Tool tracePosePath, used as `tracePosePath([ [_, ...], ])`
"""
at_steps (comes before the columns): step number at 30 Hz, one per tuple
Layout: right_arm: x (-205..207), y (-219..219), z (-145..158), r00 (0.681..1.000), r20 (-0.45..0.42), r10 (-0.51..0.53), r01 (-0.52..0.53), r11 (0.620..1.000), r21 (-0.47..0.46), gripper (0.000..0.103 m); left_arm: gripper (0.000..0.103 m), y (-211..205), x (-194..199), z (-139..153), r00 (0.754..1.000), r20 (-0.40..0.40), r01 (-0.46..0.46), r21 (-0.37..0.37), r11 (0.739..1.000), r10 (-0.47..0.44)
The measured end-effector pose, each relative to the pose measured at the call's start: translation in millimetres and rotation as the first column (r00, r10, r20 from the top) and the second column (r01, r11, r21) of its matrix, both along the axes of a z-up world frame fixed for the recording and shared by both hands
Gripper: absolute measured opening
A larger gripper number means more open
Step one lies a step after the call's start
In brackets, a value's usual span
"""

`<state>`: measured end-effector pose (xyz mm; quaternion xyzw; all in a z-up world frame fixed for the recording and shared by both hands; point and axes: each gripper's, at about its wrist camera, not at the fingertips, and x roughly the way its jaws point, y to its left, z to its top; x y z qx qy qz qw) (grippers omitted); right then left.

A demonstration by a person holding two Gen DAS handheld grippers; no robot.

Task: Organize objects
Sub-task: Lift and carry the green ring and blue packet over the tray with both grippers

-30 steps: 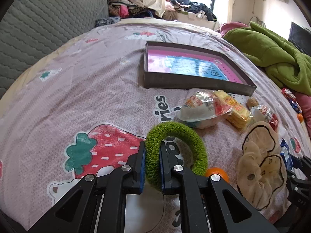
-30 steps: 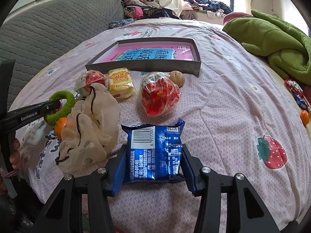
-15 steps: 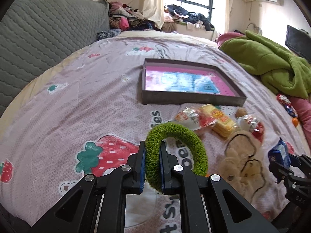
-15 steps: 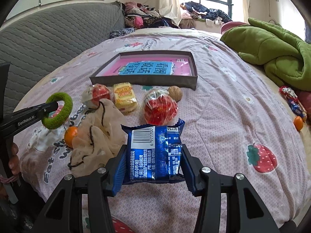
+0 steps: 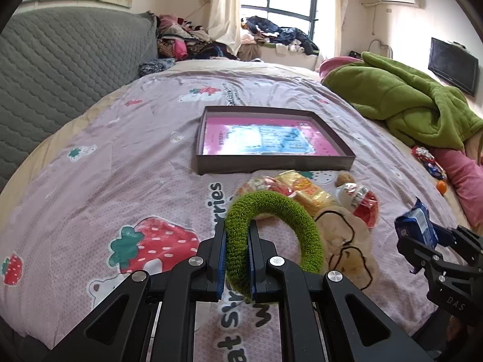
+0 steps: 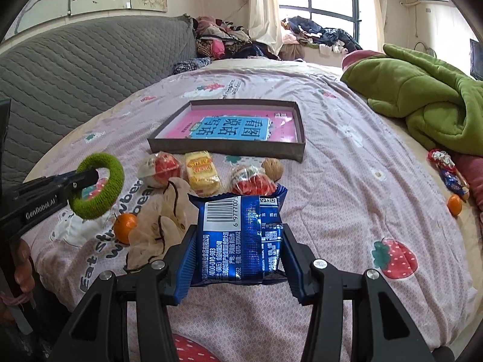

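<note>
A: Left hand-held gripper (image 5: 236,259): clamped narrow on the green scrunchie (image 5: 271,229), ring standing up out of the pads, clear of the bed (image 5: 120,166).

B: And the right hand-held gripper (image 6: 240,250)?

A: Held at a middling width around the blue snack packet (image 6: 241,235), pads pressed to both side edges, barcode side up. Also clear of the bed.

B: Step in hand?

A: Carrying, most likely. Both loads gripped, neither set down yet. Open grey box (image 6: 229,150) straight ahead of the right hand-held gripper, ahead and slightly right of the left one; pink and blue printed sheet on its floor, nothing else inside.

B: In between?

A: Just beyond the packet: two red wrapped snacks (image 6: 250,181), a yellow wrapped cake (image 6: 200,173), a walnut (image 6: 273,167). Left of the packet: a crumpled beige bag (image 6: 163,220) and a small orange (image 6: 125,223).

B: Next move?

A: Probably forward over that row, high enough to clear the box wall, then down inside and release. Room for both, side by side. Risk: packet slipping, gripped only by its edges.
</note>
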<state>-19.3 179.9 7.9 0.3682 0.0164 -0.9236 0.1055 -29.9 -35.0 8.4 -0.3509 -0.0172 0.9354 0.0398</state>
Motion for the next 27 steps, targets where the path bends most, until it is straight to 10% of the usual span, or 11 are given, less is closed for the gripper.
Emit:
tracePosePath([
  [27,-16,-12,24,0.995,-0.094,0.020,-0.022,0.999,-0.023,0.051,0.012,24,-3,23,0.997,-0.082,0.013,-0.006,1.000,-0.013],
])
